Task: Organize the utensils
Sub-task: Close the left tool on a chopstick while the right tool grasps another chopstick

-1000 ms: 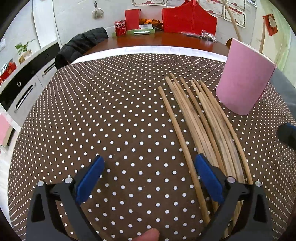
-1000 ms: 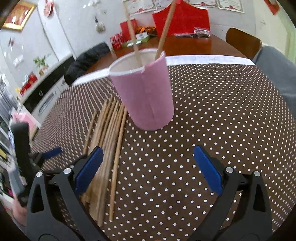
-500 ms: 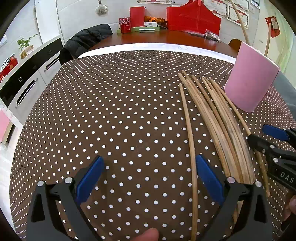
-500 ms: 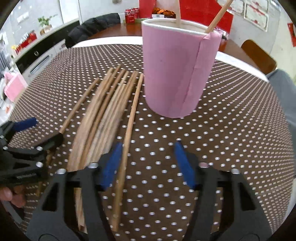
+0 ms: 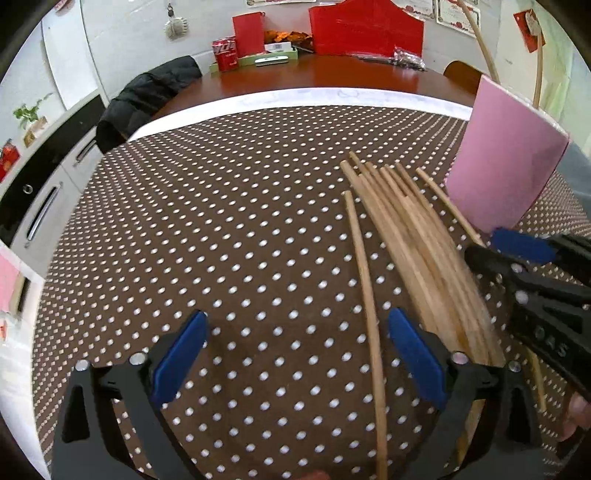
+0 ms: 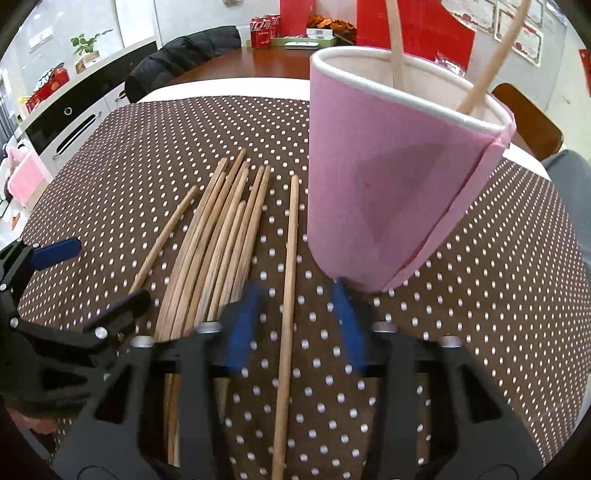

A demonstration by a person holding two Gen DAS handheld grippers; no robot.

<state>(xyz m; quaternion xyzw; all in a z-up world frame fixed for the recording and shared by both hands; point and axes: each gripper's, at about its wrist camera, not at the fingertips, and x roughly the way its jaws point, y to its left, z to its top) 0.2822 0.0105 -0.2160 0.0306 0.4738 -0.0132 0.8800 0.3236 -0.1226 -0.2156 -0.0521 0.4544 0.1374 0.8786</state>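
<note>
- Pink cup [image 6: 388, 192]: stands upright on your dotted tablecloth [image 5: 221, 240], white rim, seam strip down one side. It holds two wooden chopsticks [image 6: 397, 40] that lean against the inner wall (their lower ends are hidden inside).
- Loose chopstick bundle [image 6: 221, 236]: lies flat on the cloth just left of the cup in your right wrist view, tips fanned toward the far edge.
- Single chopstick [image 6: 290, 280]: lies apart from the bundle, between it and the cup base, and runs lengthwise between your right gripper [image 6: 295, 314] pads. Those jaws are closing on it; the pads do not yet press it.
- Outlying chopstick [image 5: 364, 280]: lies on the other side of the bundle, passing between your left gripper [image 5: 295, 347] fingers. Those jaws are closing too but stand wide, gripping nothing.
- Background: red cans [image 6: 264, 31] on the far wooden table.
</note>
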